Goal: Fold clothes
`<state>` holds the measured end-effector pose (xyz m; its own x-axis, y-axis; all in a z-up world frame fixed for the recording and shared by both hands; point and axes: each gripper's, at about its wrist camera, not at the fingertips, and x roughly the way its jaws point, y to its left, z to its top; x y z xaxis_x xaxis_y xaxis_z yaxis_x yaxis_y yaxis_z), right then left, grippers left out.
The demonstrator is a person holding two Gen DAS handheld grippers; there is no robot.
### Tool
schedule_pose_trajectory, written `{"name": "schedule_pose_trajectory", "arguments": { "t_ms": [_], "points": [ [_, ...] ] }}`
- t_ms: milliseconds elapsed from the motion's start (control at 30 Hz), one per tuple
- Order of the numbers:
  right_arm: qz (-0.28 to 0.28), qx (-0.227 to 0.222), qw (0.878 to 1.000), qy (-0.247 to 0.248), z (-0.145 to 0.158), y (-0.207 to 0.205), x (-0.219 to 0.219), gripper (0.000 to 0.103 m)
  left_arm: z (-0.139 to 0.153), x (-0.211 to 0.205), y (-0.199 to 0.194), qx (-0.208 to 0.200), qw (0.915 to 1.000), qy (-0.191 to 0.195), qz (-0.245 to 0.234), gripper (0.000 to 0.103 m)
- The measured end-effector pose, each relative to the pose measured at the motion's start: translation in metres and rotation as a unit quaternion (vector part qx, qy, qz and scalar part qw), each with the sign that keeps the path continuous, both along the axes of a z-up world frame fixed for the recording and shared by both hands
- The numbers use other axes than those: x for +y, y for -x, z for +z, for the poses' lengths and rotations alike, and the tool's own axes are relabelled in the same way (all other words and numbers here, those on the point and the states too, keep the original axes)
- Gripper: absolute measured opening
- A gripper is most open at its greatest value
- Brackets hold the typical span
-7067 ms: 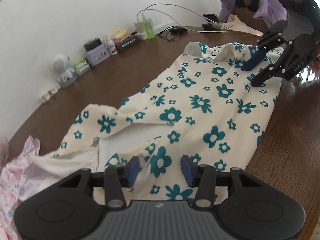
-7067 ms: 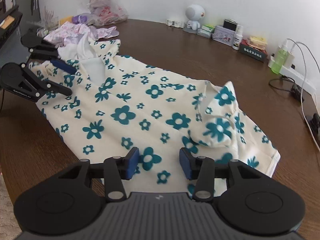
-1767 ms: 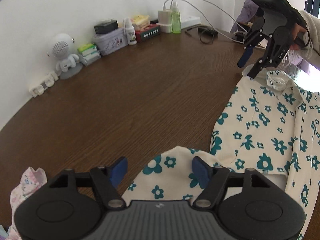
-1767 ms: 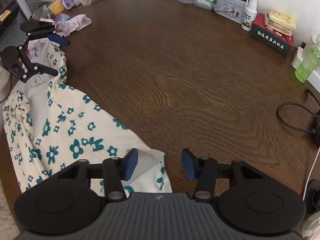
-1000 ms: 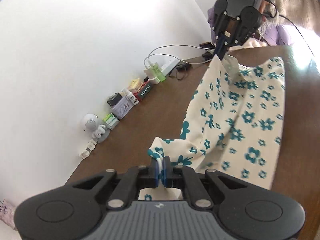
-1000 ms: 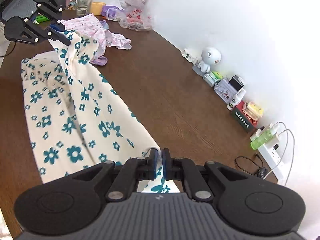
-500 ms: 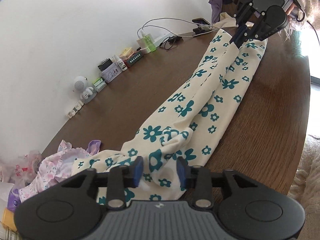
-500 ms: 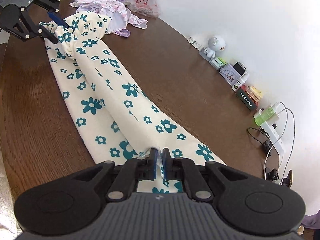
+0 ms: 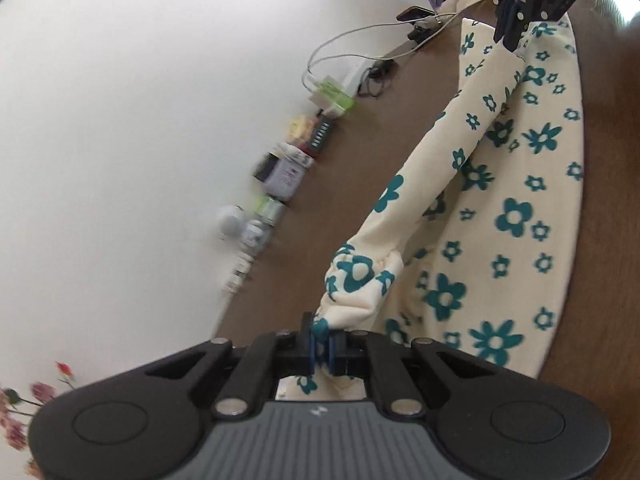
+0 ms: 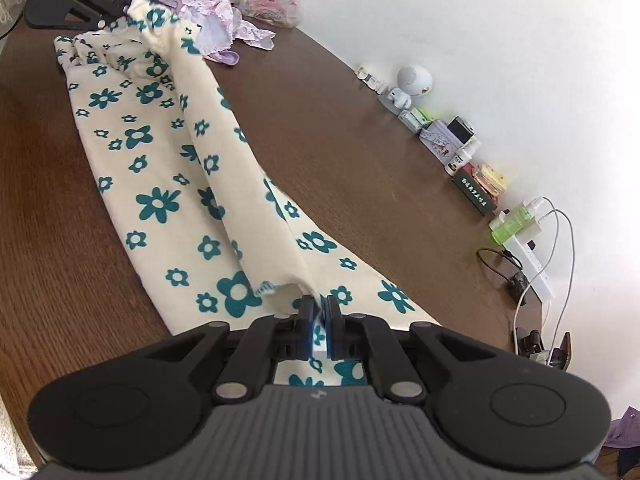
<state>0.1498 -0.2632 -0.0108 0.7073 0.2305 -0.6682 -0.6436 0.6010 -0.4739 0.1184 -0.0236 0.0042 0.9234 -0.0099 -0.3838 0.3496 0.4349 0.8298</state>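
Note:
A cream garment with teal flowers point(image 9: 516, 216) lies lengthwise on the brown table, folded into a long strip; it also shows in the right wrist view point(image 10: 160, 184). My left gripper point(image 9: 320, 346) is shut on the gathered cuffed end of the garment and lifts it. My right gripper point(image 10: 319, 330) is shut on the opposite end's edge. A fold of cloth stretches raised between the two grippers. The right gripper appears far off in the left wrist view point(image 9: 510, 36), and the left gripper far off in the right wrist view point(image 10: 128, 6).
Along the wall stand a small white robot figure point(image 10: 412, 82), boxes and bottles point(image 10: 460, 148), a green bottle point(image 10: 512, 226) and a power strip with cables point(image 10: 532, 264). Pink and purple clothes point(image 10: 216, 32) are piled at the far end. The table edge point(image 10: 24, 420) is near.
My left gripper, open half a second ago, has shut on the garment's cuffed end and lifted it. The right gripper stays shut on its end. The cloth fold has risen off the table.

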Motion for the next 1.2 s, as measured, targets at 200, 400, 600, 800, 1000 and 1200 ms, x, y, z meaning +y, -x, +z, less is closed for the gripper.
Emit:
{"name": "schedule_pose_trajectory", "arguments": {
  "t_ms": [200,400,600,800,1000,1200],
  "points": [
    [-0.014,-0.018,1.0,-0.007,-0.006,-0.003,0.001,0.004,-0.024,-0.001,0.006,0.035,0.9992,-0.019,-0.005,0.005],
    [-0.051,-0.083,0.995,-0.018,0.017,-0.026,0.0,0.004,-0.003,-0.007,-0.012,-0.072,0.9973,-0.009,0.007,0.006],
    [-0.046,-0.08,0.996,-0.002,0.01,-0.02,0.0,0.004,-0.034,-0.005,0.01,-0.005,0.9969,-0.066,-0.043,0.006],
    [-0.035,-0.042,0.998,0.027,-0.011,-0.004,-0.002,0.004,-0.044,0.001,0.029,0.053,0.9976,-0.023,-0.037,0.011],
    [-0.055,-0.001,0.998,-0.024,0.001,0.005,-0.009,0.01,-0.027,0.016,0.037,0.091,0.9944,0.051,-0.018,0.032],
    [-0.042,0.02,0.991,-0.126,0.025,0.016,0.003,0.036,0.028,0.073,0.022,0.113,0.9723,0.193,0.068,0.049]
  ]
}}
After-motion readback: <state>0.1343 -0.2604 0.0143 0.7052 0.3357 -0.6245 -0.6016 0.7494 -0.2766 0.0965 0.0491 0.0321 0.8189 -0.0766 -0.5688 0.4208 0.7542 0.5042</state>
